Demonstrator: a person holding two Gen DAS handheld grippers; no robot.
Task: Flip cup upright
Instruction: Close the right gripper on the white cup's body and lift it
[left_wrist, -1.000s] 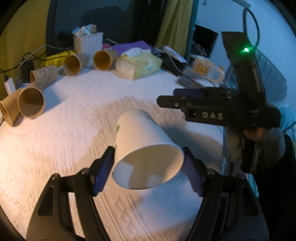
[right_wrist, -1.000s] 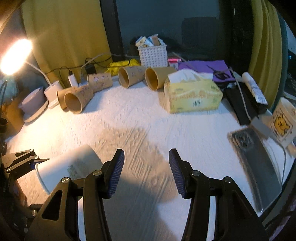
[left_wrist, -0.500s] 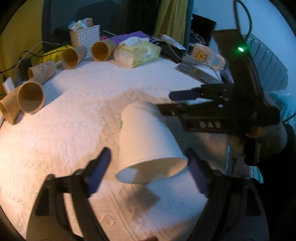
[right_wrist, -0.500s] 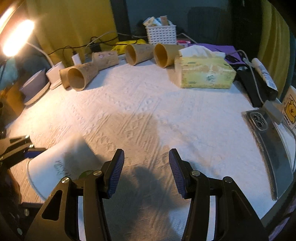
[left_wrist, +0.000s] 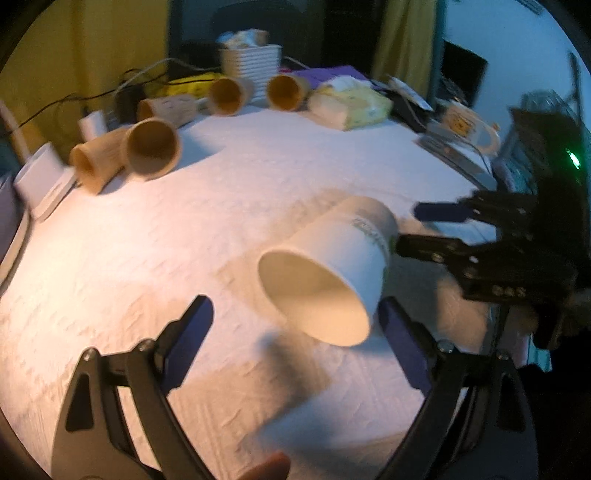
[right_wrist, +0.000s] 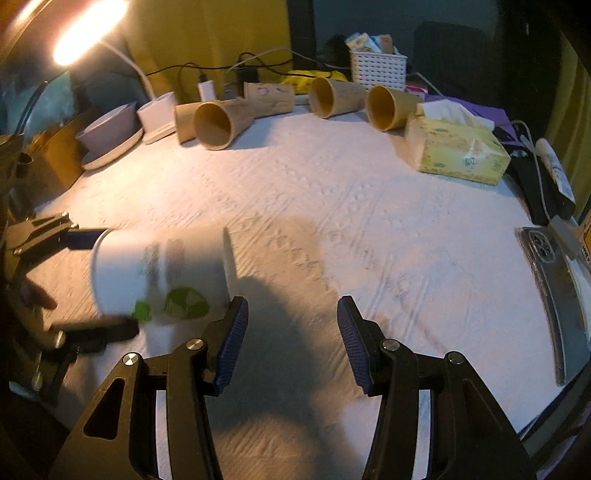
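Note:
A white paper cup (left_wrist: 332, 273) with green print lies tilted on its side, its mouth toward my left gripper; the picture is blurred by motion. My left gripper (left_wrist: 295, 343) is open, its pads wide apart and clear of the cup's rim. In the right wrist view the cup (right_wrist: 159, 269) sits at the left, between the left gripper's fingers (right_wrist: 79, 236). My right gripper (right_wrist: 291, 339) is open and empty, to the right of the cup; in the left wrist view it (left_wrist: 424, 229) reaches toward the cup's base from the right.
Several brown paper cups (right_wrist: 214, 122) lie on their sides along the back of the white cloth (right_wrist: 332, 192). A tissue box (right_wrist: 458, 151), a white basket (right_wrist: 376, 70), a phone (right_wrist: 554, 280) and a lit lamp (right_wrist: 85, 29) stand round the edges.
My left gripper has opened and let go of the white cup. The cup has tipped over toward the right, its base swinging toward the right gripper.

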